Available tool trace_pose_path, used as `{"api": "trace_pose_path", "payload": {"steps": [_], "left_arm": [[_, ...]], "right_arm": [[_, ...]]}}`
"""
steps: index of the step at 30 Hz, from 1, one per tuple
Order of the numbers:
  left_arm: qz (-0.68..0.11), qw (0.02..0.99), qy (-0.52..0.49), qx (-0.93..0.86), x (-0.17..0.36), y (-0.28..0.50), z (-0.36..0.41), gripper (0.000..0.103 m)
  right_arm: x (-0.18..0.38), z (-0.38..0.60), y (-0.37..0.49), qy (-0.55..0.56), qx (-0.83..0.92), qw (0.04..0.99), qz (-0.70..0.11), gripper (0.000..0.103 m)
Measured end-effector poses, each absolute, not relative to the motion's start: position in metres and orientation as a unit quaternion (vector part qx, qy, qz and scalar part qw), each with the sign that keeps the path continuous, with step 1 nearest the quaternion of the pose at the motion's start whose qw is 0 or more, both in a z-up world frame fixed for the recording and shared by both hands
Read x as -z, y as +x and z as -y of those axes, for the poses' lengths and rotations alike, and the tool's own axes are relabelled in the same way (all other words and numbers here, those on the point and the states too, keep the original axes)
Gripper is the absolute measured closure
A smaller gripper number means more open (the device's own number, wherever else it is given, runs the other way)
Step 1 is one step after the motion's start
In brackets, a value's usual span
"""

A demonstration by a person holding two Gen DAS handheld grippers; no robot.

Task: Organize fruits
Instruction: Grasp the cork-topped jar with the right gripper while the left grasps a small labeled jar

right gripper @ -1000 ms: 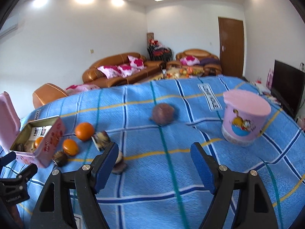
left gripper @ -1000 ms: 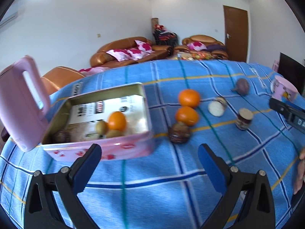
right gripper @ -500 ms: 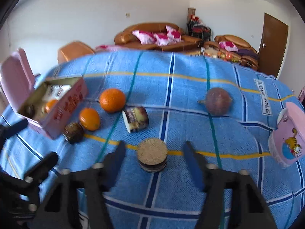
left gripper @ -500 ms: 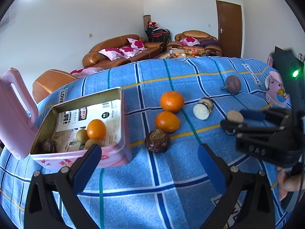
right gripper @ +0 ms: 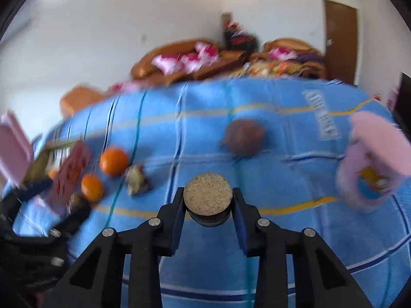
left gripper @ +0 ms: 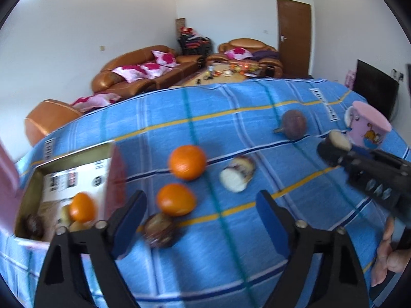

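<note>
The right hand-held gripper (right gripper: 208, 205) is closing on the cut fruit piece (right gripper: 207, 195), pads at its rind (likely light, firm, flesh bruisable); the left hand-held gripper (left gripper: 197, 210) is narrowing, empty.

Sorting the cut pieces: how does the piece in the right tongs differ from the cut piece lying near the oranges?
The dark-skinned cut fruit piece has its speckled tan face up, between the closing right tongs. The pale-faced cut piece lies on its side on the blue checked cloth, ungripped. Both show flat cut faces.

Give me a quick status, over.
Right tool closing on dark round cut fruit. Left tool closing, nothing between. Open pink tin box at left. Path clear.
</note>
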State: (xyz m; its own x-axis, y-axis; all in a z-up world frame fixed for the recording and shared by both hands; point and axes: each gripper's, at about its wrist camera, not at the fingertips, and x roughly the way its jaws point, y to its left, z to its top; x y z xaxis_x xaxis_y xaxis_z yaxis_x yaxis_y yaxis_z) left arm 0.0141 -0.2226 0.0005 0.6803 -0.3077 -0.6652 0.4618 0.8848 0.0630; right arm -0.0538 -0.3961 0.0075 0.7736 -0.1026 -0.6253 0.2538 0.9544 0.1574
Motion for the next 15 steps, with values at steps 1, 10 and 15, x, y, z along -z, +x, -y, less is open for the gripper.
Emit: {"api": "trace_pose_path", "payload": {"steps": [1, 10, 15], "left_arm": [[-0.341, 0.907, 0.112, 0.221, 0.000, 0.018, 0.228, 0.026], [-0.378, 0.882, 0.127, 0.252, 0.016, 0.047, 0.270, 0.043], [-0.408, 0.868, 0.127, 0.254, 0.030, 0.058, 0.281, 0.051]], "right_arm": [[-0.012, 0.403, -0.059, 0.125, 0.110, 0.937, -0.308, 0.066], [-0.021, 0.422, -0.071, 0.163, 0.116, 0.937, -0.288, 0.066], [-0.022, 0.419, -0.068, 0.167, 0.108, 0.937, -0.286, 0.066]]}}
